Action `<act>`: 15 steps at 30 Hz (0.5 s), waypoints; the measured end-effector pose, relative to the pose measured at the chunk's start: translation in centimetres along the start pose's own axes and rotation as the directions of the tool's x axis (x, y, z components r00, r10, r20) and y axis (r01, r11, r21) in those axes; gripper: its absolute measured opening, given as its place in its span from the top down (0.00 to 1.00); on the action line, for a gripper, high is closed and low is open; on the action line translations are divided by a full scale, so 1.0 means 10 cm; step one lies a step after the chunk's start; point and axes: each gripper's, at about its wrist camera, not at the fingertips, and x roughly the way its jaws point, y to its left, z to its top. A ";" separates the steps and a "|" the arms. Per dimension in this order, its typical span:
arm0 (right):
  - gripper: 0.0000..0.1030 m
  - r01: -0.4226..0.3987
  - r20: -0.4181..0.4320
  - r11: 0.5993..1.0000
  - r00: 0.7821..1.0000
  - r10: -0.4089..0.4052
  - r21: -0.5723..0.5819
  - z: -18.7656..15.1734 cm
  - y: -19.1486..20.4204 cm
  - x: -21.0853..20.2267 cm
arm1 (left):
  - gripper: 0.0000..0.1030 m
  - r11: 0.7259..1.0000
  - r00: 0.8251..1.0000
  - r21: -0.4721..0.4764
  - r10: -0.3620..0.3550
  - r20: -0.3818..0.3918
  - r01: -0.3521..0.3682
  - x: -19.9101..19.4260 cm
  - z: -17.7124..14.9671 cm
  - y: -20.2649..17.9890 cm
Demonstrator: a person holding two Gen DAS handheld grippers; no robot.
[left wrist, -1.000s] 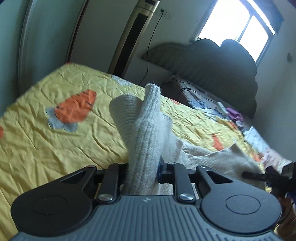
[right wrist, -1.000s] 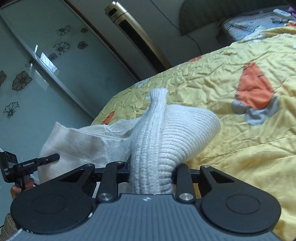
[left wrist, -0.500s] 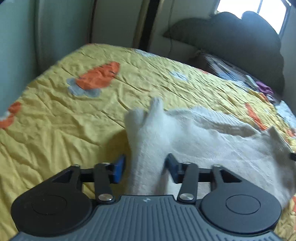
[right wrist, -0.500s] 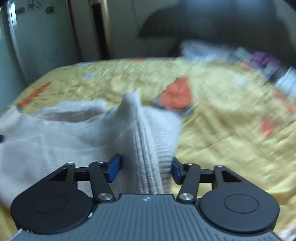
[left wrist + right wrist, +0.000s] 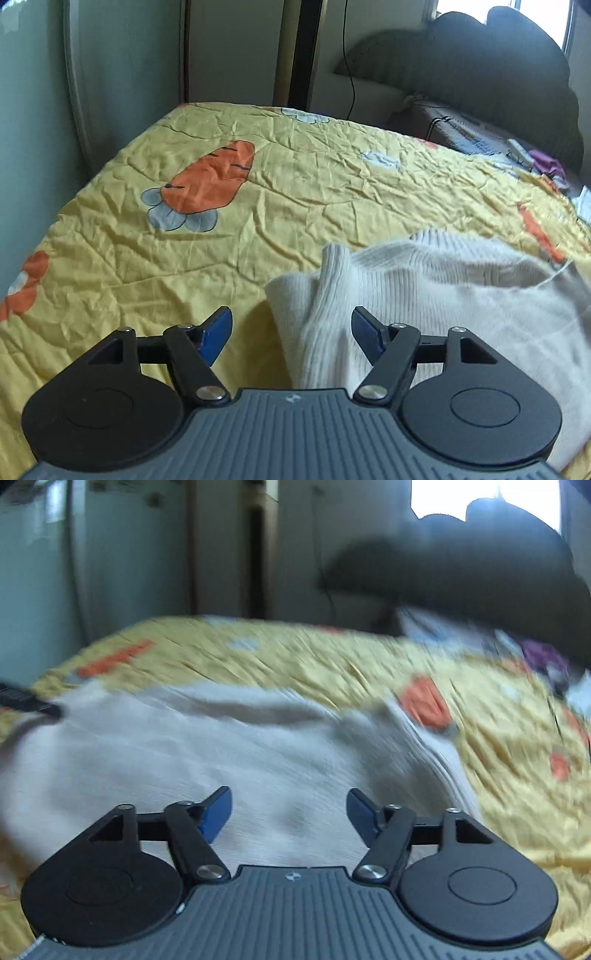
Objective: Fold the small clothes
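Observation:
A cream ribbed knit garment [image 5: 424, 295] lies on the yellow quilt [image 5: 258, 206], its ribbed corner rising as a fold between my left gripper's blue pads. My left gripper [image 5: 291, 332] has its jaws opening; the pads stand apart from the knit and do not press it. In the blurred right wrist view the same garment [image 5: 221, 757] spreads flat under my right gripper [image 5: 290, 812], whose jaws are also opening with only flat cloth below them. A black tip of the other gripper [image 5: 29, 701] shows at the left edge.
The bed's yellow quilt carries orange carrot prints [image 5: 210, 181]. A dark headboard [image 5: 480, 66] stands at the far right, with loose items [image 5: 535, 162] by it. A pale wall and glass door [image 5: 55, 92] close off the left side.
Both grippers have let go of the knit folds they pinched and spread their jaws. The garment has dropped onto the quilt. The right gripper has swung sideways and levelled.

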 end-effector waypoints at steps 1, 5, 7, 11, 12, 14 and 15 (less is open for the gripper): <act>0.15 -0.013 0.042 0.998 0.999 0.015 -0.060 0.00 0.22 -0.11 | 0.30 0.999 0.998 -0.018 -0.050 -0.026 0.050 0.06 0.05 0.04; 0.09 -0.033 0.149 0.941 0.985 0.088 -0.338 -0.08 1.13 -0.44 | 0.30 0.972 0.971 -0.138 -0.207 -0.115 0.191 0.28 0.11 0.19; 0.09 -0.071 0.124 0.905 0.983 0.134 -0.420 -0.15 1.44 -0.48 | 0.30 0.960 0.963 -0.172 -0.243 -0.113 0.222 0.32 0.09 0.25; 0.10 -0.059 0.070 0.821 0.990 0.119 -0.568 -0.39 1.90 -0.34 | 0.30 0.930 0.943 -0.241 -0.313 -0.116 0.279 0.43 0.07 0.39; 0.10 -0.043 0.068 0.800 0.992 0.104 -0.599 -0.43 1.99 -0.30 | 0.30 0.918 0.936 -0.265 -0.333 -0.113 0.295 0.46 0.07 0.44; 0.10 0.000 0.083 0.758 0.994 0.071 -0.652 -0.51 2.16 -0.22 | 0.30 0.895 0.927 -0.316 -0.361 -0.102 0.314 0.51 0.06 0.51; 0.10 0.027 0.087 0.737 0.995 0.044 -0.675 -0.56 2.25 -0.17 | 0.31 0.885 0.923 -0.338 -0.372 -0.097 0.321 0.54 0.05 0.53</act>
